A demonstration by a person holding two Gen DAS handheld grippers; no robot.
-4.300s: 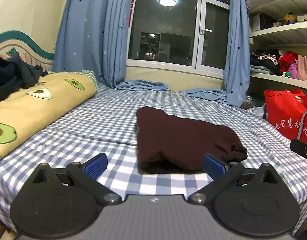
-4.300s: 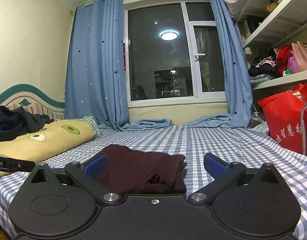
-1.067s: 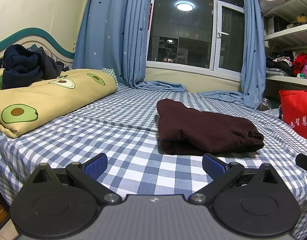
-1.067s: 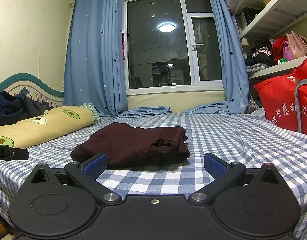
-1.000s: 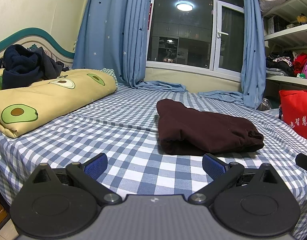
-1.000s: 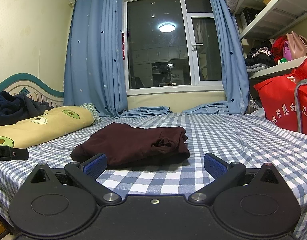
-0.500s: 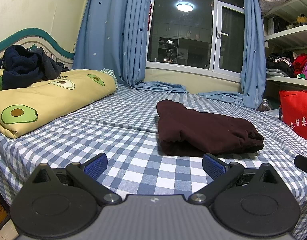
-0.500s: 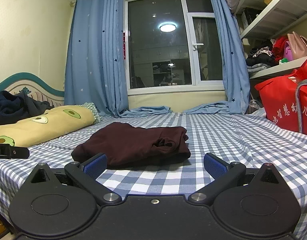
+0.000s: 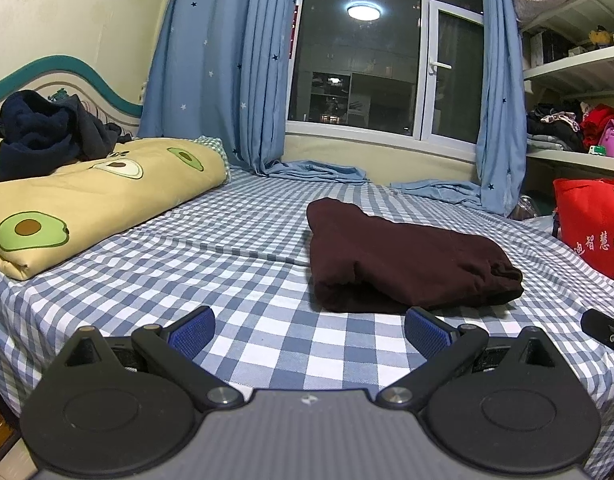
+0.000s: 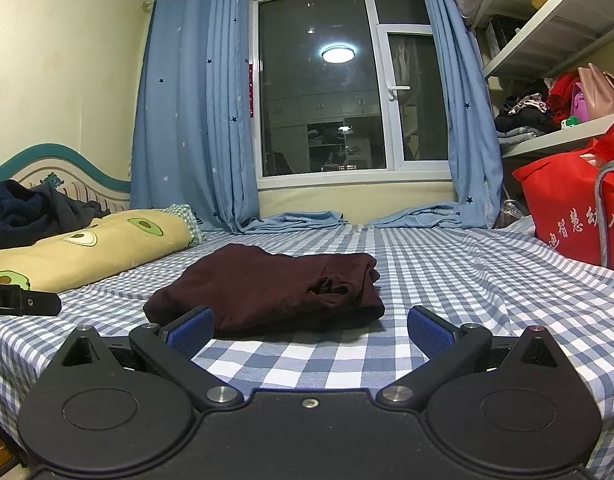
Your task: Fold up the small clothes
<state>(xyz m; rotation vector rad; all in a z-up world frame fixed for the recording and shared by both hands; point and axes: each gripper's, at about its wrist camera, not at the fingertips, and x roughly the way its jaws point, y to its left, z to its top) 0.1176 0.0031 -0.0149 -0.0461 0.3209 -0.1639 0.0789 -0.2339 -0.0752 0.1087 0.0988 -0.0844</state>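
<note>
A dark maroon garment (image 9: 403, 260) lies folded into a compact bundle on the blue-and-white checked bed (image 9: 247, 248). It also shows in the right wrist view (image 10: 275, 288). My left gripper (image 9: 309, 330) is open and empty, low over the bed's near edge, short of the garment. My right gripper (image 10: 309, 330) is open and empty, just in front of the garment. Part of the right gripper shows at the right edge of the left wrist view (image 9: 605, 330); part of the left one shows at the left edge of the right wrist view (image 10: 23, 300).
A yellow avocado-print quilt (image 9: 87, 196) lies at the left with a dark navy garment (image 9: 47, 132) on top. A red bag (image 9: 591, 224) stands at the right. Blue curtains (image 9: 215, 80) and a window are behind; shelves with clothes (image 10: 547, 112) are at right.
Since 4.3 s ago both grippers have drawn back from the folded garment. Over the last second almost nothing has moved.
</note>
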